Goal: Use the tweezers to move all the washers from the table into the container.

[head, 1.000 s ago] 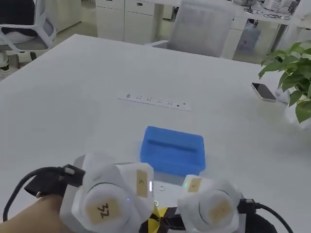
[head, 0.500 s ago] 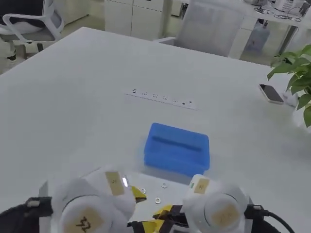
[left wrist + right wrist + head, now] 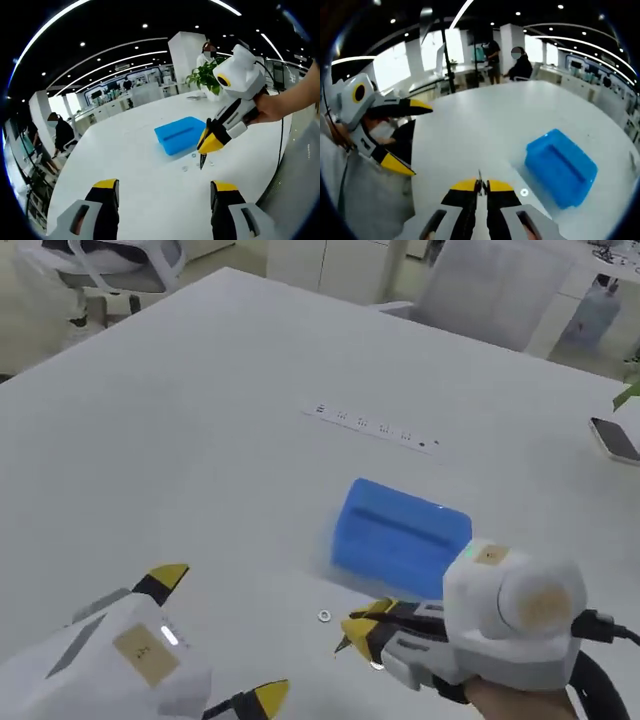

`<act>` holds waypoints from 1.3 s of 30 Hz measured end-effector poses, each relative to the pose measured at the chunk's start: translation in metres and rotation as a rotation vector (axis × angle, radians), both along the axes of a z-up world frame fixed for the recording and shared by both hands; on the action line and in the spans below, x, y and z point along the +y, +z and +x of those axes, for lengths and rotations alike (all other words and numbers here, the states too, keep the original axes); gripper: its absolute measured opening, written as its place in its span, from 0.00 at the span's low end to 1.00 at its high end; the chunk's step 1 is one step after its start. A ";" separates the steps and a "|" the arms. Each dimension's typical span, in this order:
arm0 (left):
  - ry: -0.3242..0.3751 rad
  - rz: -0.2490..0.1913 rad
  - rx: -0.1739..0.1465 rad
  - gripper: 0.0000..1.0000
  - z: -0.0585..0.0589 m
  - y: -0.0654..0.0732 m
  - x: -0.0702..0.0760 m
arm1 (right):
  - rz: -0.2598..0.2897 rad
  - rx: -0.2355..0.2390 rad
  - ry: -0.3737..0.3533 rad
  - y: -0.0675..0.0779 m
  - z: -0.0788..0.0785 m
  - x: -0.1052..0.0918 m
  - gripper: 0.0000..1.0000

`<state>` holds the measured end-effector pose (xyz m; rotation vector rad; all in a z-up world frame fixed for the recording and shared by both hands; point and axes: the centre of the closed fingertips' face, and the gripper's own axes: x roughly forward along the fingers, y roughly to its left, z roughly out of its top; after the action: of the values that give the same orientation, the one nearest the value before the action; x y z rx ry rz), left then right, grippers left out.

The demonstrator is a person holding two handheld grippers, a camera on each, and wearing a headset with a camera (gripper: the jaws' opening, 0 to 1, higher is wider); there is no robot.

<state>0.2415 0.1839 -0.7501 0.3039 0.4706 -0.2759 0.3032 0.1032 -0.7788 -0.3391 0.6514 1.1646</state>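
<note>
A blue rectangular container (image 3: 400, 533) lies on the white table (image 3: 200, 440). In front of it a small washer (image 3: 323, 616) rests on the table. My right gripper (image 3: 360, 625) hovers just right of that washer, shut on thin tweezers (image 3: 480, 176) that stick out between its yellow tips. The left gripper view shows the tweezers' point (image 3: 201, 161) hanging over several washers (image 3: 184, 168) near the container (image 3: 180, 134). My left gripper (image 3: 213, 638) is at the lower left, open and empty. The right gripper view has a washer (image 3: 523, 192) beside the container (image 3: 562, 165).
A power strip (image 3: 375, 425) is set into the table beyond the container. A phone (image 3: 615, 440) lies at the far right edge. Chairs (image 3: 480, 290) stand behind the table. A green plant (image 3: 205, 77) sits past the container. People stand in the background.
The two grippers were close together at the near edge; my left gripper has since pulled away to the left with open jaws. The head camera has shifted, so the container sits further right.
</note>
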 end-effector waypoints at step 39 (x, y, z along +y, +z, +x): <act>-0.029 0.084 0.047 0.79 -0.002 -0.014 0.001 | -0.051 -0.004 0.023 -0.032 0.032 0.024 0.03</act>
<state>0.2392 0.1846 -0.7645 0.3875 0.5253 -0.2926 0.3350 0.1276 -0.8110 -0.3929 0.6758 1.1705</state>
